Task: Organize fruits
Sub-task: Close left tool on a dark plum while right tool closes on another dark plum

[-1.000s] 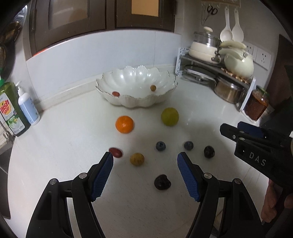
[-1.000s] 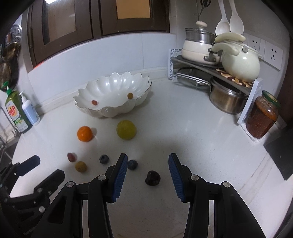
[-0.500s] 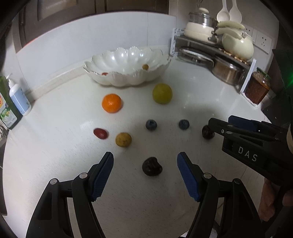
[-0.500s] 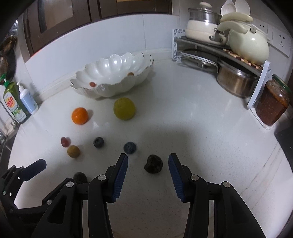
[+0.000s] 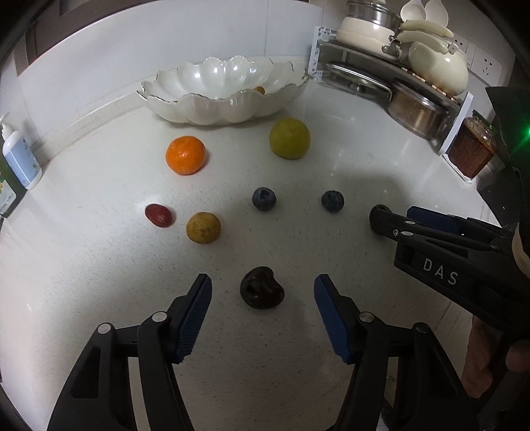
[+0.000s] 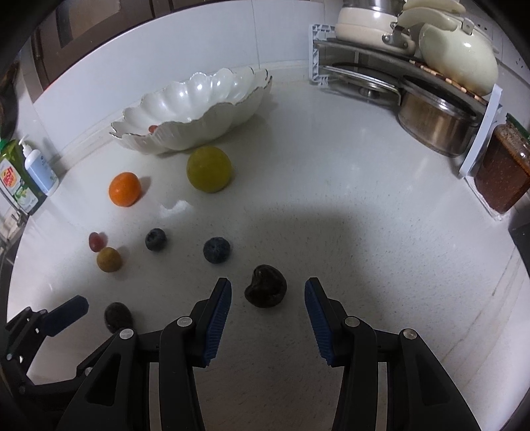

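A dark wrinkled fruit [image 5: 261, 287] lies on the white surface [image 5: 99, 265] between the left claw [image 5: 263, 300], whose jaws are closing without touching it. A second dark fruit [image 6: 265, 285] lies between the right claw [image 6: 268, 305], whose jaws stand apart and clear of it. Both look light, soft and easily bruised; they should be pinched gently across the middle.

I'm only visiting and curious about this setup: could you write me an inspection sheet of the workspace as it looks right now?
Surface: white speckled countertop, shadowed near the tongs.
Job's things: scalloped bowl holds a small brown fruit and a small red fruit. Outside lie an orange, green fruit, blueberry, second blueberry, red berry, yellow fruit, left dark fruit and right dark fruit.
Clutter: soap bottles at left; pots and a jar at right.
Grippers: left tongs closing around the left dark fruit, pads not touching; right tongs open around the right dark fruit.
Cables: nothing seen.
Surroundings: white wall, dark cabinets.
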`<action>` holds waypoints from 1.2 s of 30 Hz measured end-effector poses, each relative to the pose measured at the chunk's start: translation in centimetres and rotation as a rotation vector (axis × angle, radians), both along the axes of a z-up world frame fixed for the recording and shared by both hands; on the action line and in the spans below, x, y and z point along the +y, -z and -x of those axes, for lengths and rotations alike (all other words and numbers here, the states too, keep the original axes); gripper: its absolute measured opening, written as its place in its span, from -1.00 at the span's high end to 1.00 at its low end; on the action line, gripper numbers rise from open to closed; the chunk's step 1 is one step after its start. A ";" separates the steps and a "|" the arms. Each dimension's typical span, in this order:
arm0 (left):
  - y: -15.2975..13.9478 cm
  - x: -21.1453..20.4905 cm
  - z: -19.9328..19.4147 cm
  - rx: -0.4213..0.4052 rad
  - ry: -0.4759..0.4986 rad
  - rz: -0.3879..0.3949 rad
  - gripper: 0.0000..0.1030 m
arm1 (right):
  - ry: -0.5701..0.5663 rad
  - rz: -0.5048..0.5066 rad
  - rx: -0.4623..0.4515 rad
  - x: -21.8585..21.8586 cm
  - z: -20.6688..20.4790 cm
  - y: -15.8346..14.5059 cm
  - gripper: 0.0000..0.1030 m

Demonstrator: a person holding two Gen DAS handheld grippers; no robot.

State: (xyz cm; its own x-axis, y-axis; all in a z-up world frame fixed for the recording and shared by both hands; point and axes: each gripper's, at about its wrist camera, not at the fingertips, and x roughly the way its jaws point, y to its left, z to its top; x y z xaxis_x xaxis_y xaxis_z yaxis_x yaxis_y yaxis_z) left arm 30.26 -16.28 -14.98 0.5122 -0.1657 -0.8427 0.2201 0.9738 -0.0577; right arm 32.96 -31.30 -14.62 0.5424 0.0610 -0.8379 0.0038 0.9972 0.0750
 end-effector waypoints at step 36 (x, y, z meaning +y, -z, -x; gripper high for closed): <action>0.1 0.7 -0.7 -0.007 -0.022 0.031 0.43 | -0.039 -0.037 0.021 1.1 -0.2 0.3 0.43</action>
